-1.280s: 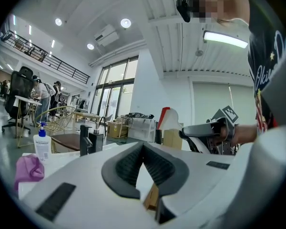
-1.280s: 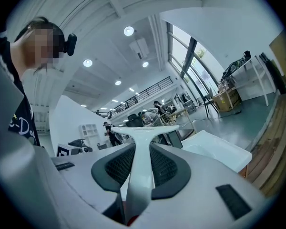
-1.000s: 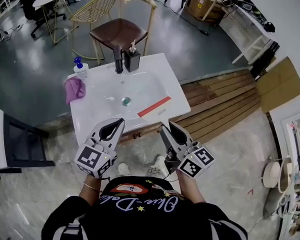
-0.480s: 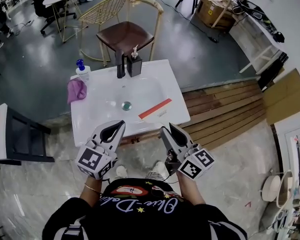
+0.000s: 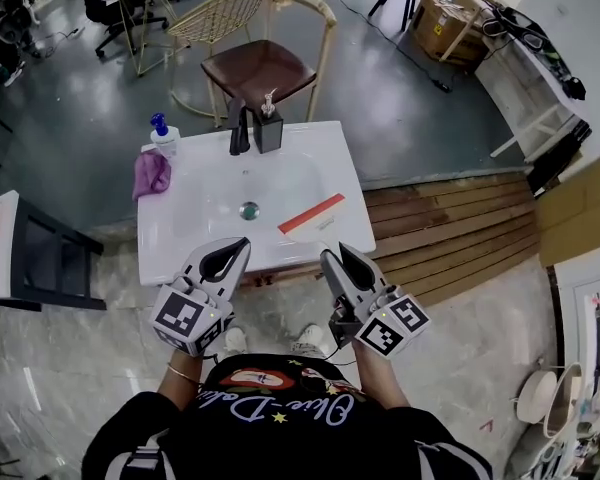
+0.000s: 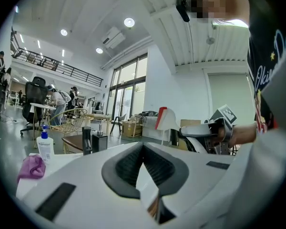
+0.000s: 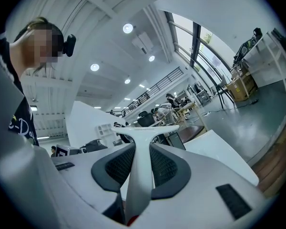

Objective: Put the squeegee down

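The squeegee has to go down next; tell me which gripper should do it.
Right. The right gripper is clamped on the squeegee, whose red-edged blade is over the sink. The left gripper is shut and empty.

White sink top [image 5: 342, 173] — purple cloth [image 5: 152, 174], blue-pump bottle [image 5: 163, 137], black faucet [image 5: 238, 128], soap dispenser [image 5: 269, 128]

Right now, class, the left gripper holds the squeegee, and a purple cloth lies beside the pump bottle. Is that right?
No: the right gripper holds the squeegee, as the right gripper view shows; the left gripper is shut and empty. The purple cloth does lie beside the pump bottle.
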`<state>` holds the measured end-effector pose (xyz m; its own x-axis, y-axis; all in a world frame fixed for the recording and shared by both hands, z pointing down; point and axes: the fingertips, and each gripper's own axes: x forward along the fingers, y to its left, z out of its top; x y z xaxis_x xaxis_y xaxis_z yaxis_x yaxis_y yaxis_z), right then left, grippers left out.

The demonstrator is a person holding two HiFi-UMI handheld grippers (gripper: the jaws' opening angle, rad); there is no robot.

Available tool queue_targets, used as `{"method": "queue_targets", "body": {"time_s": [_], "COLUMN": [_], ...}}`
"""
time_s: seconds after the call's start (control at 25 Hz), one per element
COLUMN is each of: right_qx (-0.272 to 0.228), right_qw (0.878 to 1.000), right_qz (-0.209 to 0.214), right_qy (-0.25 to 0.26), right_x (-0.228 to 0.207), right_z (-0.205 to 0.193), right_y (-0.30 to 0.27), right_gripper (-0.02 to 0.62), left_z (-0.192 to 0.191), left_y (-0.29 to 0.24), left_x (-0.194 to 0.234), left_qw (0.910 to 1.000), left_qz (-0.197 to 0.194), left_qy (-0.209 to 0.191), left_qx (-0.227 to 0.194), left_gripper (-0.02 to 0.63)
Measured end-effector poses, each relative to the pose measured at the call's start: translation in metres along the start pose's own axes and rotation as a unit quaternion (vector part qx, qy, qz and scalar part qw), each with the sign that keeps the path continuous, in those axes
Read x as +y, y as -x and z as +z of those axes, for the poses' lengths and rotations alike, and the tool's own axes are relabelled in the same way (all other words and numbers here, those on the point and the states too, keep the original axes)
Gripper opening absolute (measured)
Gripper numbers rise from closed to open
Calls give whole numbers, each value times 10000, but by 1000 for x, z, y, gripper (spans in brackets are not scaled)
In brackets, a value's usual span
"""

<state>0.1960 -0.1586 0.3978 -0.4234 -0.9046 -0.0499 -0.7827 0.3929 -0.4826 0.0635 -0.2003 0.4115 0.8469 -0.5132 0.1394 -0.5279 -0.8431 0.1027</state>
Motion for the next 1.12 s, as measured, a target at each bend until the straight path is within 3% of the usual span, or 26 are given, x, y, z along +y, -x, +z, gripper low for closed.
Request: {"method": "queue_targets", "body": {"time_s": [1.12], "right_qx": [163], "right_qw": [9978], "right_qz": [641], "right_qy": [-84], "right_x": [-69], "right_z": [37], "right_y": [29], "right_gripper": [108], "left_z": [9], "left_y": [-55], "left_x": [-53], "left_qw": [9975], "left_qz": [697], "left_qy": [-66], "left_qx": [-7], "left_gripper": [6]}}
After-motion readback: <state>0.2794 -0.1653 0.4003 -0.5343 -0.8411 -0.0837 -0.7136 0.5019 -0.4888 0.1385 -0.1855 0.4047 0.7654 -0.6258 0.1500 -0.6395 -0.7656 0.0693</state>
